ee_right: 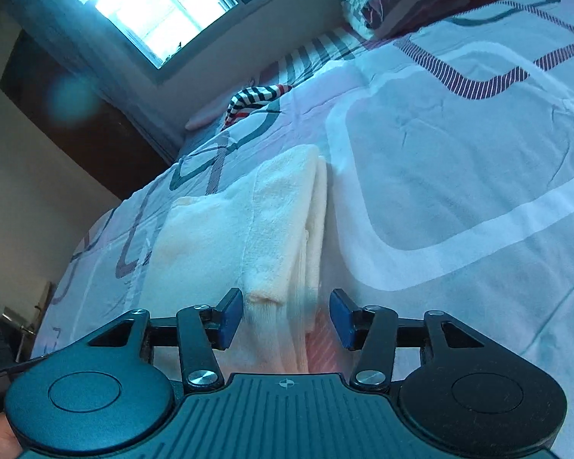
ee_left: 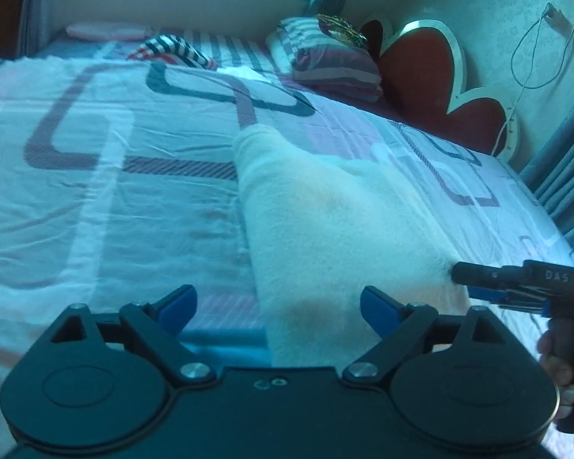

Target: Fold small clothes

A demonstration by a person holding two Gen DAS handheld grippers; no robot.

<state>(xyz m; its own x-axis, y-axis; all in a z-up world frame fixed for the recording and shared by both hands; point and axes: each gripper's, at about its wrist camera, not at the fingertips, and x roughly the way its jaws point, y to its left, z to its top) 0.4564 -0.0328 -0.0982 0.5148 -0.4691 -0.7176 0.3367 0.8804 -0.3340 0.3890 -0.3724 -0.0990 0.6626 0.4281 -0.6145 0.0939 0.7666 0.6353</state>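
Two sets of jaws stand open and empty: left gripper point(ee_left: 273, 308) wide, right gripper point(ee_right: 287, 319) narrower, straddling the folded cream garment's point(ee_right: 248, 225) near edge on the bed point(ee_right: 459, 176); press layers flat, edges aligned.

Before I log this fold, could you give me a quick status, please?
Both tools open, left, right. White garment folded on bed, released. Nothing obstructing.

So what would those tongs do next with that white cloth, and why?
Probably draw both tongs back. The white cloth already lies folded in layers on the bed, and both the right tongs and left tongs stand open, pads clear of it.
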